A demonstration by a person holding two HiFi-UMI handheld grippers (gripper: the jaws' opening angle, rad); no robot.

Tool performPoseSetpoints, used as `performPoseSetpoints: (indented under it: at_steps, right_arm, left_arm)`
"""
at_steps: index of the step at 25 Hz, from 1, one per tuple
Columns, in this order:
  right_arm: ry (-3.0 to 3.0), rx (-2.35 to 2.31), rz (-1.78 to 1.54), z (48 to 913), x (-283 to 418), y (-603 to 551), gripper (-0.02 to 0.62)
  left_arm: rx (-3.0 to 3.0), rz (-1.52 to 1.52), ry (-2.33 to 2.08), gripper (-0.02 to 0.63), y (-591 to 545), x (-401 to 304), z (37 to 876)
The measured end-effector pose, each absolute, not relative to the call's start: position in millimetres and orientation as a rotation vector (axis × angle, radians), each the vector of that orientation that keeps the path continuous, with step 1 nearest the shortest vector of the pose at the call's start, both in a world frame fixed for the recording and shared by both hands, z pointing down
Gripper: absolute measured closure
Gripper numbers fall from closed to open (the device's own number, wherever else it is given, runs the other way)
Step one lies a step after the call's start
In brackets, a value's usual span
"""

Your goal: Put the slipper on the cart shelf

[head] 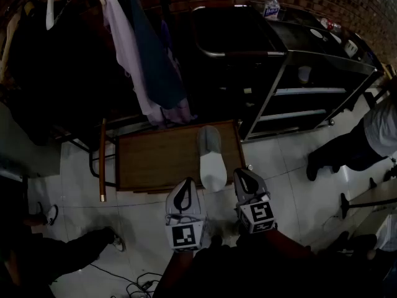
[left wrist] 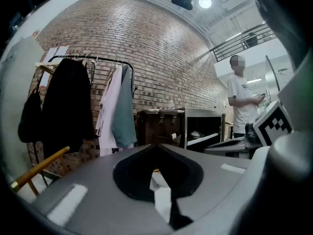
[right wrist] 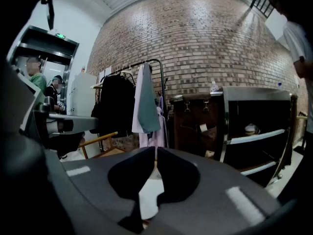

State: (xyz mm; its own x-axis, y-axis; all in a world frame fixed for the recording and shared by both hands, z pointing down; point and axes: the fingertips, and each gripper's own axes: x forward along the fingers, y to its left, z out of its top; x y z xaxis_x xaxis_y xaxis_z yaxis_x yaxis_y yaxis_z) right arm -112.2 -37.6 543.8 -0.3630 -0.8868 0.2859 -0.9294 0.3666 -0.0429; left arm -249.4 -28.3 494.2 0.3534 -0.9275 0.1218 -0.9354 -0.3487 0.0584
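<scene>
A grey and white slipper (head: 211, 156) lies on the right part of a low wooden table (head: 155, 160), its pale end toward me. My left gripper (head: 185, 182) hovers at the table's near edge, just left of the slipper, jaws shut and empty. To the slipper's right my right gripper (head: 239, 174) is likewise shut with nothing held. Neither touches the slipper. The black metal cart (head: 298, 85) with open shelves stands beyond the table to the right, also visible as the cart (left wrist: 200, 126) in the left gripper view and the cart (right wrist: 254, 131) in the right gripper view.
A clothes rack with hanging garments (head: 146, 54) stands behind the table. A water bottle (head: 271, 5) is on the cart's top. A wooden chair frame (head: 102, 160) flanks the table's left. One person (head: 366, 141) stands at the right, and another's feet (head: 46, 215) are at the left.
</scene>
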Motion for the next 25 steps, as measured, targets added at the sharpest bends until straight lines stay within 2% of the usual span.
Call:
performPoseSetpoints:
  at_steps: [1, 10, 25]
  right_arm:
    - [-2.400, 1.618, 0.317, 551, -113, -38, 0.563]
    - [-2.264, 1.556, 0.785, 641, -111, -35, 0.472]
    - [-1.983, 1.461, 1.433, 760, -116, -20, 0.383]
  left_arm:
    - [2.479, 0.104, -1.718, 0.591, -29, -251, 496]
    - [2.447, 0.129, -1.735, 0.591, -33, -265, 509]
    - [2.425, 0.137, -1.748, 0.591, -30, -273, 513]
